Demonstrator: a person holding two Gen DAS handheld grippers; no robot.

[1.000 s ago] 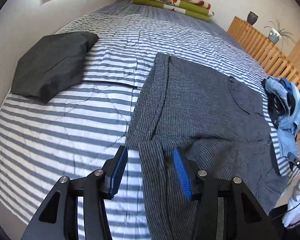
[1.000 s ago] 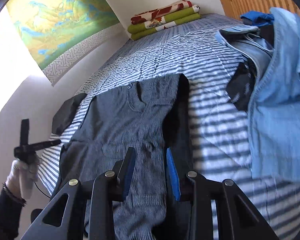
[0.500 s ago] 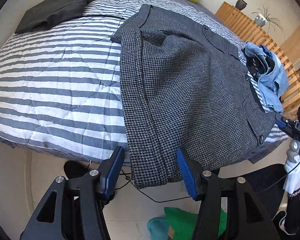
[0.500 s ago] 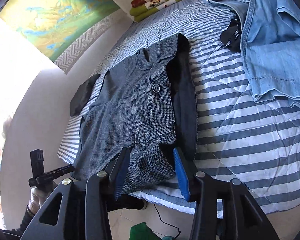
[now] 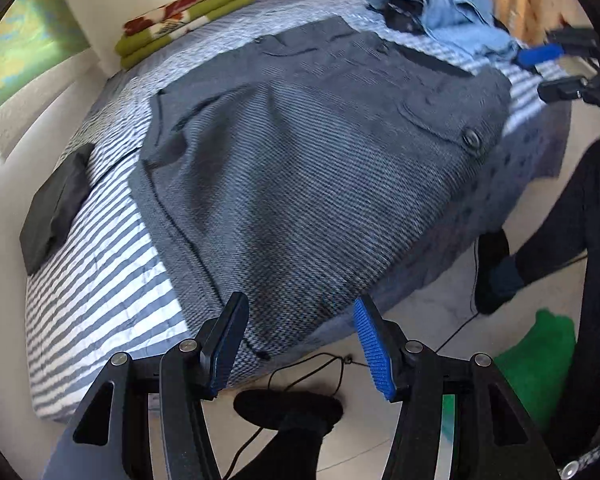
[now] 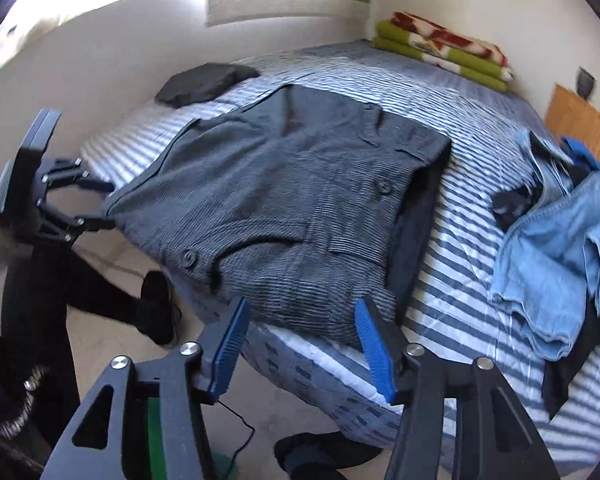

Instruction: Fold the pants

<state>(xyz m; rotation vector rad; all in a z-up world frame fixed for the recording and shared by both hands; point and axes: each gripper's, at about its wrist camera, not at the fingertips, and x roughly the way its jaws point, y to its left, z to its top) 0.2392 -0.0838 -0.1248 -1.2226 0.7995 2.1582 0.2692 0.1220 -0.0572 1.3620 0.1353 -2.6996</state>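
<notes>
The grey houndstooth pants [image 5: 308, 184] lie folded flat on the striped bed [image 5: 100, 280], their near edge hanging a little over the mattress side. My left gripper [image 5: 296, 344] hovers open off the bed edge, nothing between its blue pads. In the right wrist view the pants [image 6: 292, 200] show two buttoned back pockets, and a dark layer pokes out along their right side. My right gripper [image 6: 300, 344] is open too, just clear of the pants' near corner. Each gripper shows in the other view: the right gripper [image 5: 548, 68] and the left gripper [image 6: 96, 204].
A dark folded garment [image 5: 56, 200] lies by the wall. Folded green and red blankets [image 6: 440, 52] sit at the bed's head. A pile of blue denim [image 6: 560, 248] covers the bed's right side. A person's legs [image 5: 496, 276], a cable and a green object [image 5: 540, 360] are on the floor.
Both grippers have drawn back off the pants to beyond the bed edge and swung round. Their jaws stand wider apart. The pants lie as they did half a second ago.
</notes>
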